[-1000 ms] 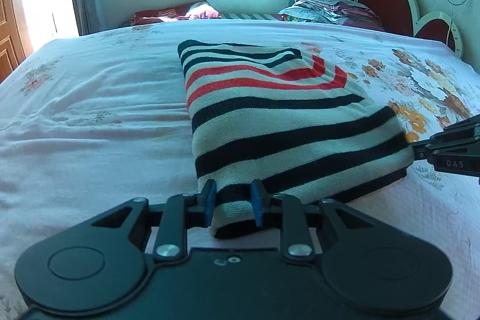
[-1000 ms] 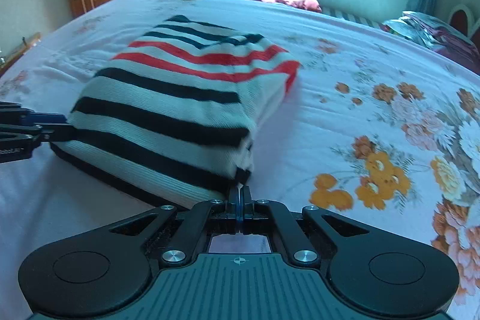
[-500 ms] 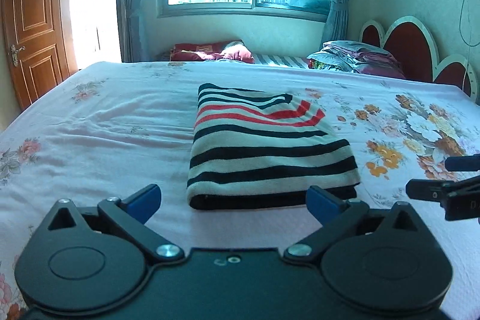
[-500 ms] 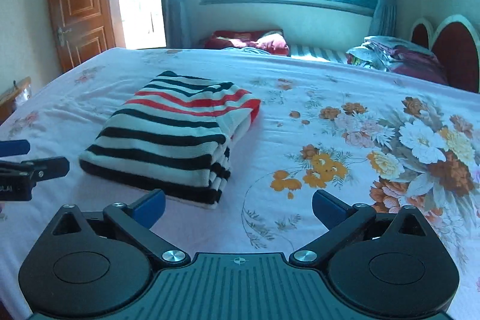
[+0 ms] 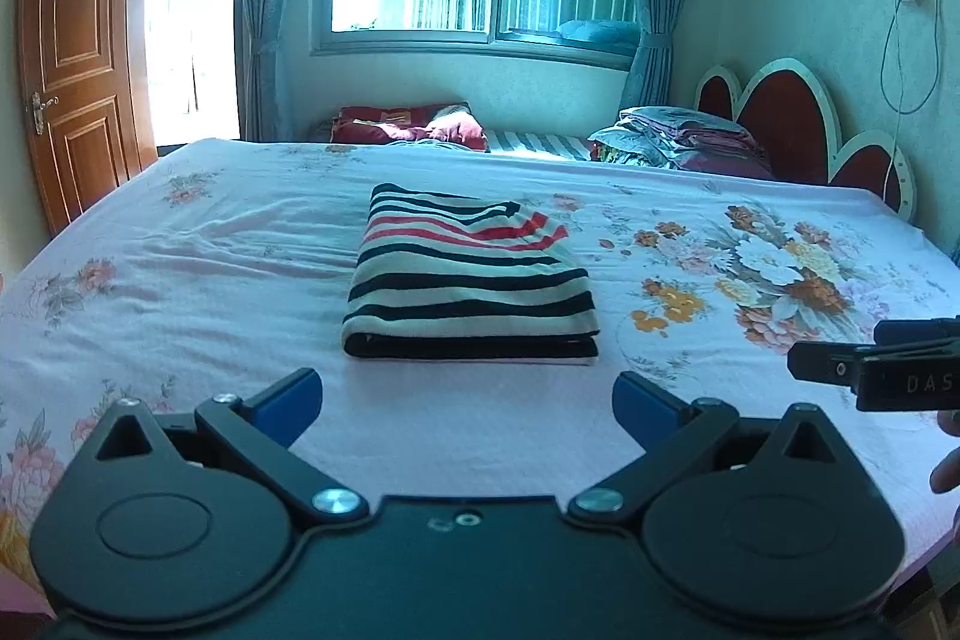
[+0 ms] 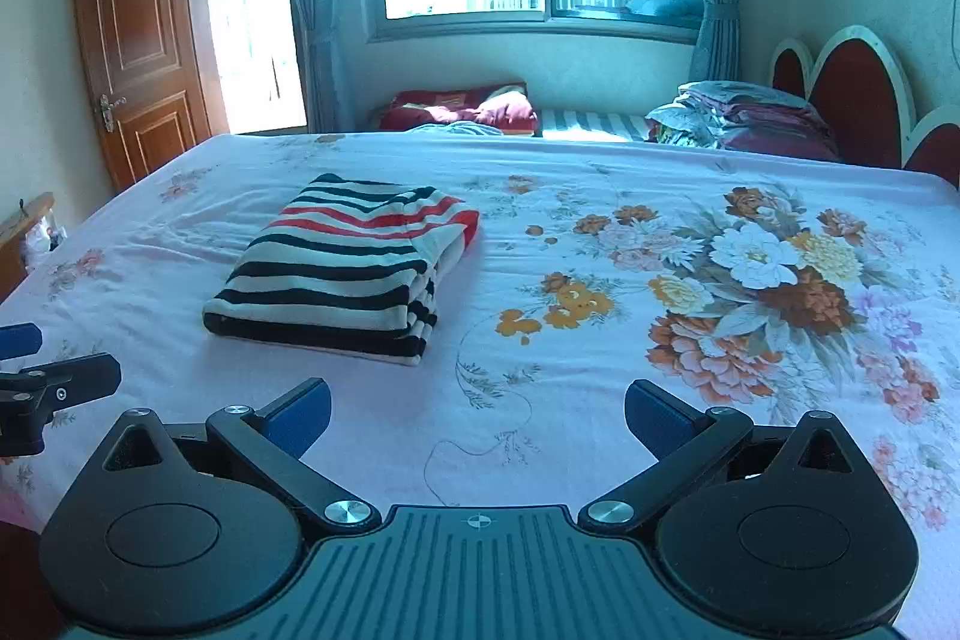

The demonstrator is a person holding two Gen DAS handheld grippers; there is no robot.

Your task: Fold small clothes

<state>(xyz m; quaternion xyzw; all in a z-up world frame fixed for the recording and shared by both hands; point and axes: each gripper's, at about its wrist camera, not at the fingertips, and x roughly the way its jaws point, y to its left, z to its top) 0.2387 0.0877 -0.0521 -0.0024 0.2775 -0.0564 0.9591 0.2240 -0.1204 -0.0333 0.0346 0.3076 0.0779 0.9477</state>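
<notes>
Two grippers, both yours, both tilted down toward the bed [image 5: 180, 292]. Your left gripper [image 5: 468, 397] has its blue pads spread as wide as they go, nothing between them but bare sheet. Your right gripper [image 6: 477, 412] is spread just as wide and is equally empty. The striped sweater [image 5: 468, 286] lies folded flat on the flowered sheet, ahead of the left gripper and apart from its pads; from the right wrist view it sits ahead and to the left, also clear of the pads. Fingertips [image 5: 948, 466] of your right hand show at the left view's right edge.
</notes>
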